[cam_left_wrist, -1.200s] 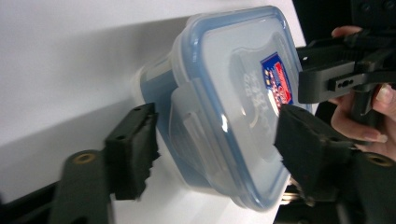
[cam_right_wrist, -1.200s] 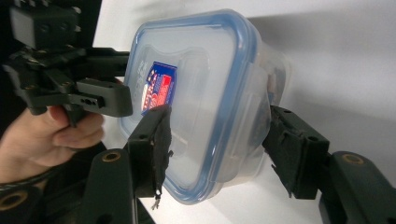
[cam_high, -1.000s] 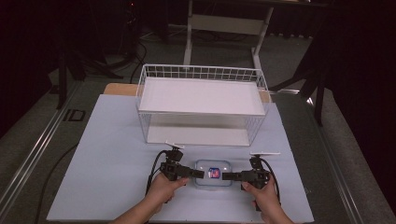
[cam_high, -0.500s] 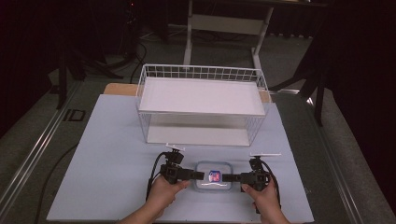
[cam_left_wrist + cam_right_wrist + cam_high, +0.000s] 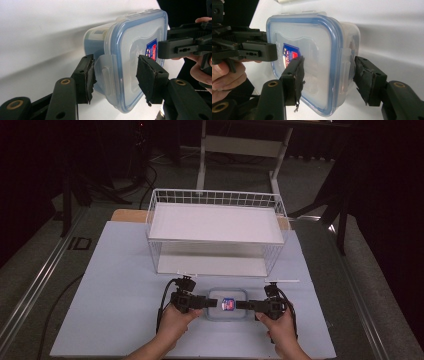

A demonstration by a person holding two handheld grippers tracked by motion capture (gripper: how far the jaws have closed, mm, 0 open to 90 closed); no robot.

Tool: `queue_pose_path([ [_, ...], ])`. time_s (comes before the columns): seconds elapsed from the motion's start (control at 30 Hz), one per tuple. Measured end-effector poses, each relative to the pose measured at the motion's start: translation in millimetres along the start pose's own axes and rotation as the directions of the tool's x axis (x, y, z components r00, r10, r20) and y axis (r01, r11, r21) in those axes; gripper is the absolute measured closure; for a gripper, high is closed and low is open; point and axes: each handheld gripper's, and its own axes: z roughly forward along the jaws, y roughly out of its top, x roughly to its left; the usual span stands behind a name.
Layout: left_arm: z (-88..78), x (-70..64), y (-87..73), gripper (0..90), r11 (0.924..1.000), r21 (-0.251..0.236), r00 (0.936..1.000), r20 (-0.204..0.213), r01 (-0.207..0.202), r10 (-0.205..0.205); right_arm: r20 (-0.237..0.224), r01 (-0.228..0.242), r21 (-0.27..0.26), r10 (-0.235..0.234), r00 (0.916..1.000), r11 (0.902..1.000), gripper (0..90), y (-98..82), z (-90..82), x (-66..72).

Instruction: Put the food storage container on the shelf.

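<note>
- The food container (image 5: pixel 228 304) lies flat on the pale blue mat (image 5: pixel 115 285), lower centre of the high view, in front of the white wire basket (image 5: pixel 216 222) and apart from it.
- The left gripper (image 5: pixel 206 303) comes at the container's left end, the right gripper (image 5: pixel 243 304) at its right end; a hand holds each.
- Left gripper view, centre of frame: the jaws straddle the container's (image 5: pixel 132 50) side latch (image 5: pixel 106 72). The left pad (image 5: pixel 88 77) touches the flap; the right pad (image 5: pixel 146 76) rests on the lid. The jaws have just been closing on this end.
- Right gripper view: the jaws bracket the opposite latch (image 5: pixel 345 67). The near pad (image 5: pixel 298 72) lies on the lid; the far pad (image 5: pixel 364 73) appears to stand just clear, so no firm pinch is confirmed.
- Judged step: taking hold of both latches, either to work them or to lift.
- Next move calls for even pressure on both ends, with pads kept on the flaps so the smooth lid does not slip.
</note>
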Motion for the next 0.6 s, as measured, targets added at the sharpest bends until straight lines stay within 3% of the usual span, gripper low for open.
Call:
queue_pose_path([
  [0.2,-12.5,2.4,20.8,50.2,0.9968,-0.061,0.9985,-0.019,-0.052,0.051,0.009,0.046,-0.07,-0.046,0.9989,0.9965,42.4,22.8,-0.9,11.8],
  [0.6,-24.6,21.7,51.2,50.1,0.9861,-0.137,0.9945,-0.061,-0.093,0.086,0.02,0.091,-0.162,-0.089,0.9959,0.9825,41.5,61.4,17.5,20.1],
])
